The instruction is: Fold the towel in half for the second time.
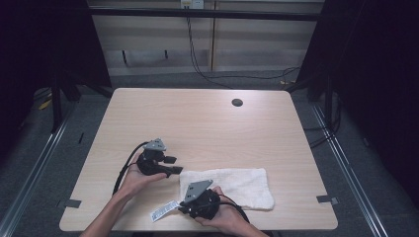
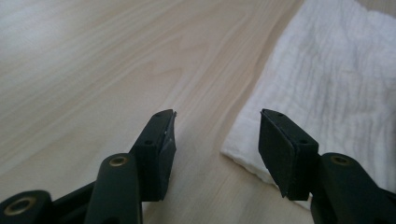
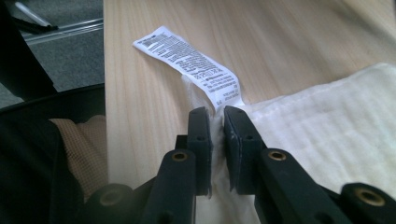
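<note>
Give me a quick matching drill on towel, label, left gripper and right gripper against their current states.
Things:
1. towel
2. label
3. left gripper
4. right gripper

States:
A. jaws open, a towel corner before them
B. lies flat near the table's near edge
C. pinched on the towel's corner
D. printed strip lying on bare wood

Pairs: 1-B, 2-D, 3-A, 4-C

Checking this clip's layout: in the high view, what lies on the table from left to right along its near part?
Left gripper, open beside the towel's corner → care label → right gripper, shut on the towel's near corner → white towel.
</note>
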The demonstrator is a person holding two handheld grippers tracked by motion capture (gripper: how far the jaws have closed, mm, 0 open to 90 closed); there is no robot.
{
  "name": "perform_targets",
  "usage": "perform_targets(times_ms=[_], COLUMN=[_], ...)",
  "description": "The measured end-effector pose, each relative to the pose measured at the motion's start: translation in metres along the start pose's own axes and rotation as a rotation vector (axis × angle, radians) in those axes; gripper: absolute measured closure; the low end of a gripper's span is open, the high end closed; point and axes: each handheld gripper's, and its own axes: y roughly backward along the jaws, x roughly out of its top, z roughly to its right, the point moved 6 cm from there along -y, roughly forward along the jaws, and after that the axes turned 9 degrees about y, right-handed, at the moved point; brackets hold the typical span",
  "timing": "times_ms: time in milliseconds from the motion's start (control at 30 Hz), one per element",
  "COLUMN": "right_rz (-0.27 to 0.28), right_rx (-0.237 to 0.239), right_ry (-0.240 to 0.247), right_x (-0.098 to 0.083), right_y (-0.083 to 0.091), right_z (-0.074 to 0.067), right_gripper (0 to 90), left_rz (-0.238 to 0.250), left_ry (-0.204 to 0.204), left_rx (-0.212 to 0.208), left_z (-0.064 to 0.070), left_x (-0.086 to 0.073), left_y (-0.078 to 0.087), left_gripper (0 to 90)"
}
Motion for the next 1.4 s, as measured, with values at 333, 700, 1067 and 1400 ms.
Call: perform_targets(times_ms=[333, 700, 1067, 1400], right_rz=[-0.001, -0.014, -0.015, 0.030], right_rx=[0.059, 0.056, 0.061, 0.069], right_ry=[-0.063, -0.068, -0.096, -0.128], right_x=[0.000, 0.000, 0.000, 0.008], right_y=[0.000, 0.000, 0.001, 0.009], right_z=[0.006, 0.005, 0.006, 0.012], right_gripper=[83.2, 83.1, 83.9, 84.4], left_rz=[-0.068, -0.090, -0.117, -0.056], left_ry=[-0.028, -0.075, -0.048, 0.023], left_rx=[-0.025, -0.029, -0.068, -0.095], left_z=[0.005, 0.015, 0.019, 0.013], left_x=[-0.007, -0.008, -0.011, -0.006], left_y=[-0.014, -0.021, -0.020, -0.013], left_gripper=[49.6, 63.4, 84.8, 85.1])
